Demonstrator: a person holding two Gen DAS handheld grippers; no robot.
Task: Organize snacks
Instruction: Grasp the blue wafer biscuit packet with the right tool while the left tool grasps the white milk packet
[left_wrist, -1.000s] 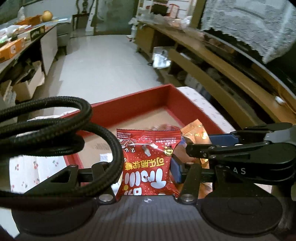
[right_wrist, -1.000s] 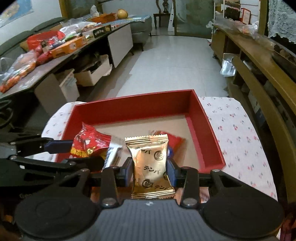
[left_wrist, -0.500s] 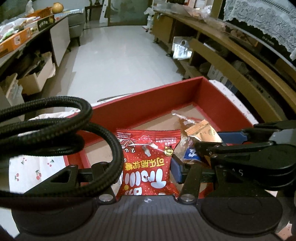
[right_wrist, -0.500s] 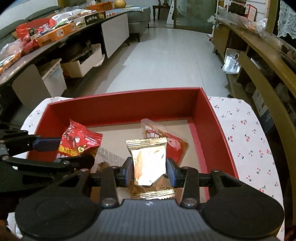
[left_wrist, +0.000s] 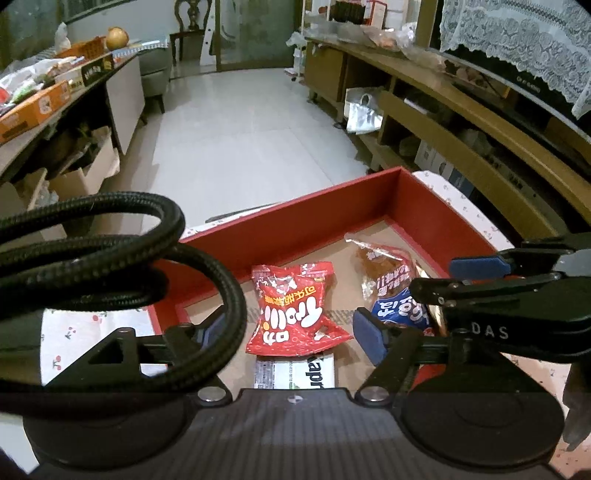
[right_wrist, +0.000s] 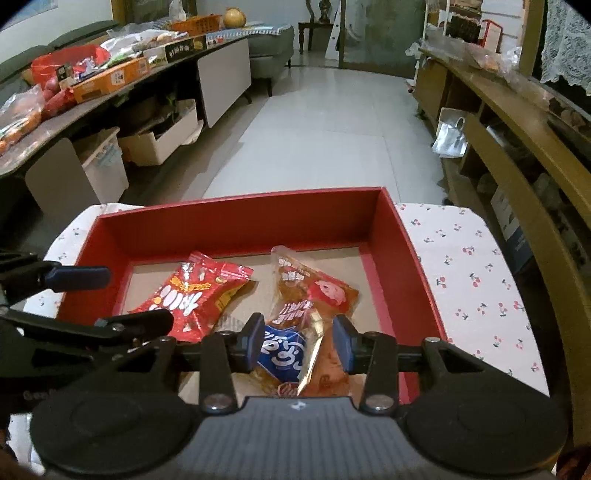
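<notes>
Red box (right_wrist: 236, 229), red snack packet (left_wrist: 295, 306), cherry-print white tablecloth (right_wrist: 476, 266)

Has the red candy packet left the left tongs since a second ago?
Yes. The red candy packet dropped out of the open left tongs and now lies on the red box floor.

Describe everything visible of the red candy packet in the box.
The red candy packet is a glossy, crinkled foil pouch with big white letters, yellow print and crimped ends. It lies flat on the cardboard floor of the red box, left of the other snacks, one end over a white label. The open left gripper straddles it without touching.
</notes>
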